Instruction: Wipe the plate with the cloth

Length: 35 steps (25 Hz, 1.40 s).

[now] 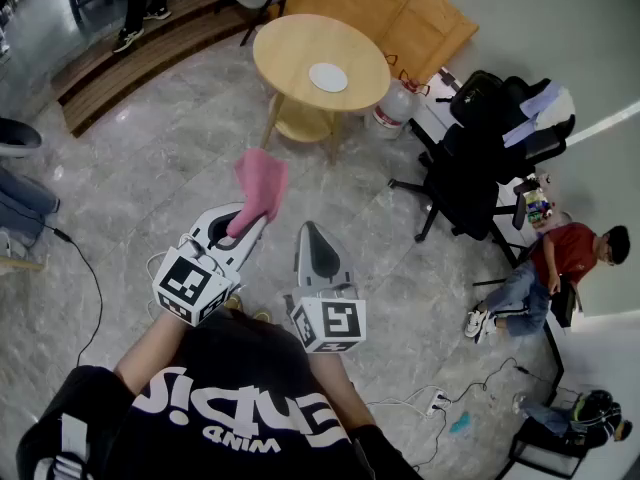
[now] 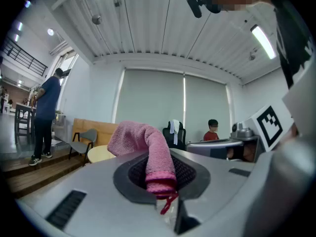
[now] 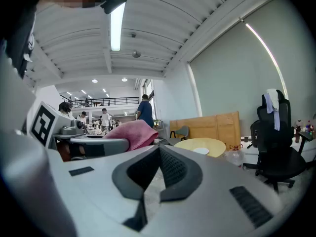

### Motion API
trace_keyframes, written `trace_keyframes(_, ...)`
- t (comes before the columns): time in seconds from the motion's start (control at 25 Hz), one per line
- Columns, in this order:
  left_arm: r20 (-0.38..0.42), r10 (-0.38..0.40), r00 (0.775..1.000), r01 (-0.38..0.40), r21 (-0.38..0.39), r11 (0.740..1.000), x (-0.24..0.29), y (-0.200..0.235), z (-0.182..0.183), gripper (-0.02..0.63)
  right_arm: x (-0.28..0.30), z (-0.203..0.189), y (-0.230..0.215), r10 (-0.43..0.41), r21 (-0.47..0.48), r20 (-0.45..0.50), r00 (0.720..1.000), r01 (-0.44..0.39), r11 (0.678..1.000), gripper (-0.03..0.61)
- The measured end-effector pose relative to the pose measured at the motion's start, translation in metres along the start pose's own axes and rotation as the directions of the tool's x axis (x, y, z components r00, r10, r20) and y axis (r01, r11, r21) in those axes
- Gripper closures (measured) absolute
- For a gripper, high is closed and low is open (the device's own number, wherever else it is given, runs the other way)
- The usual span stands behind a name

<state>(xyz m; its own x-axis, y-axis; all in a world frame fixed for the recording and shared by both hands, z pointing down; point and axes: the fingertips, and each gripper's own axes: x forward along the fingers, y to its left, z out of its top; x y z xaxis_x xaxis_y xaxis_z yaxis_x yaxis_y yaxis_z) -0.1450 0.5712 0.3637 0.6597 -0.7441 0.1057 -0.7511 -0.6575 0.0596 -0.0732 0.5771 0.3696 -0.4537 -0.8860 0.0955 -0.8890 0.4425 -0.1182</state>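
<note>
Pink cloth [image 2: 148,147] sits in my left hand-held gripper [image 1: 245,226], whose jaws are clamped on one end of it. The rest bunches up and flops forward past the tips, soft, light and limp (it will fold wherever it is pushed). My right hand-held gripper [image 1: 312,236] is closed with nothing between its jaws.

The plate [image 1: 328,77] lies well ahead of me on the round wooden counter [image 1: 290,43], small and white. From here it is too small to tell its material, though it looks hard and smooth. I judge it could skate on the wood under a wipe. Pressing the cloth's loose bulk flat onto it while steadying its rim with the right seems wise.
</note>
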Motion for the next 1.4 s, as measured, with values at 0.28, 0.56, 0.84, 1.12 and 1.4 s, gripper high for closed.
trace_keyframes(0.28,0.000,-0.001,1.000,0.001,-0.002,1.000,-0.001,0.001,0.001,0.563,0.000,-0.001,0.002,0.004,0.005,-0.001,1.000,-0.004,1.000,0.556)
trace_keyframes(0.56,-0.005,-0.008,1.000,0.008,0.005,1.000,-0.004,0.000,0.001,0.563,-0.001,-0.003,0.006,0.028,0.037,-0.004,1.000,-0.027,0.999,0.555)
trace_keyframes(0.84,-0.013,-0.025,1.000,0.026,0.021,0.999,-0.014,0.004,0.002,0.563,-0.004,-0.003,0.012,0.009,0.056,-0.002,1.000,-0.009,0.998,0.555)
trace_keyframes(1.12,-0.011,-0.055,0.998,0.056,0.030,0.998,-0.020,0.015,0.001,0.563,-0.003,-0.006,0.021,-0.019,0.056,0.011,1.000,0.019,0.998,0.555)
trace_keyframes(1.4,-0.017,-0.080,0.997,0.080,0.031,0.996,-0.028,0.026,-0.008,0.563,0.000,-0.011,0.028,-0.043,0.057,0.000,0.999,0.043,0.997,0.555)
